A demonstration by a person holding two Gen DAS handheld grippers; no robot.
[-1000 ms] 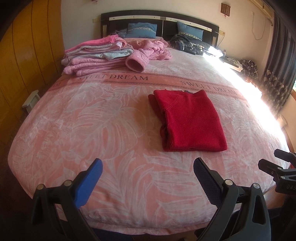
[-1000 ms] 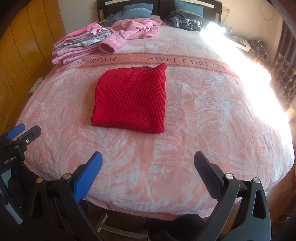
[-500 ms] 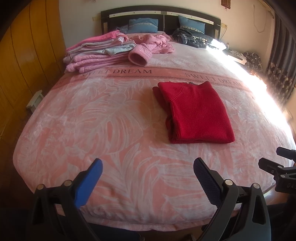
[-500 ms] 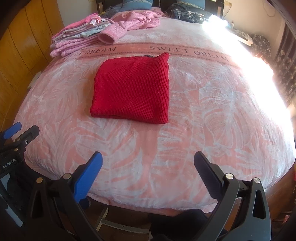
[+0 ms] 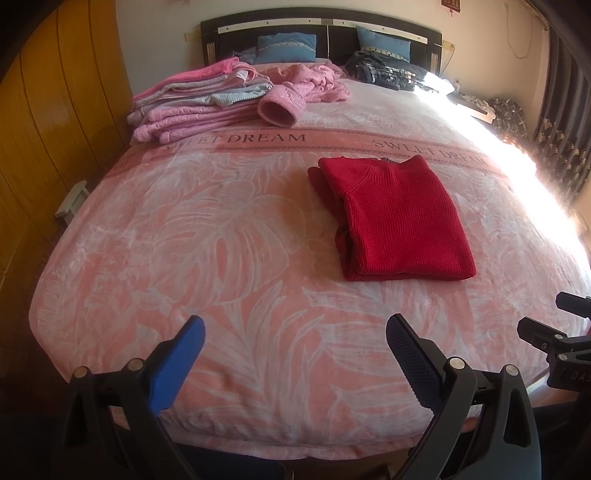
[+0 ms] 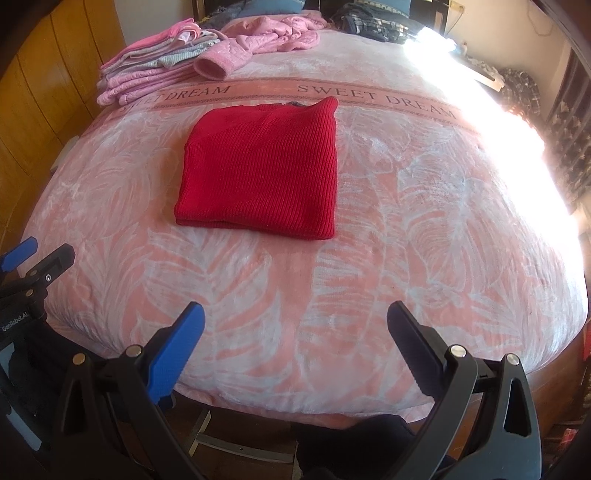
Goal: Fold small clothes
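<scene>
Red ribbed-knit sweater (image 5: 400, 221), folded into a rough rectangle, lies flat on the pink leaf-patterned blanket (image 5: 207, 236) that covers the bed. It sits just nearer the foot than the printed "SWEET DREAM" band (image 5: 266, 139), its far edge almost touching that band. A sleeve or folded layer shows along its left side in the left wrist view.

Left gripper (image 5: 295, 338): jaws wide apart, holding nothing, blue pad on one finger, black textured pad on the other. It hovers over the foot end of the bed, well apart from the sweater. Right gripper (image 6: 295, 323): jaws likewise spread, nothing between them, also over the foot end and clear of the sweater. Each gripper shows at the edge of the other's view.

Far left corner of the bed: stack of folded pink and grey clothes (image 5: 199, 99). Just beside it, a loose crumpled pink quilted garment (image 5: 310, 86) with one cuff opening facing the cameras. Behind these, two blue pillows (image 5: 286, 48) against a dark headboard (image 5: 321, 26). A dark plaid garment heap (image 5: 384, 72) lies at the far right of the bed.

Strong sunlight washes out the right side of the blanket. Yellow-brown wooden panelling (image 5: 44, 140) runs along the left wall; dark patterned curtain (image 5: 565, 122) at right.
</scene>
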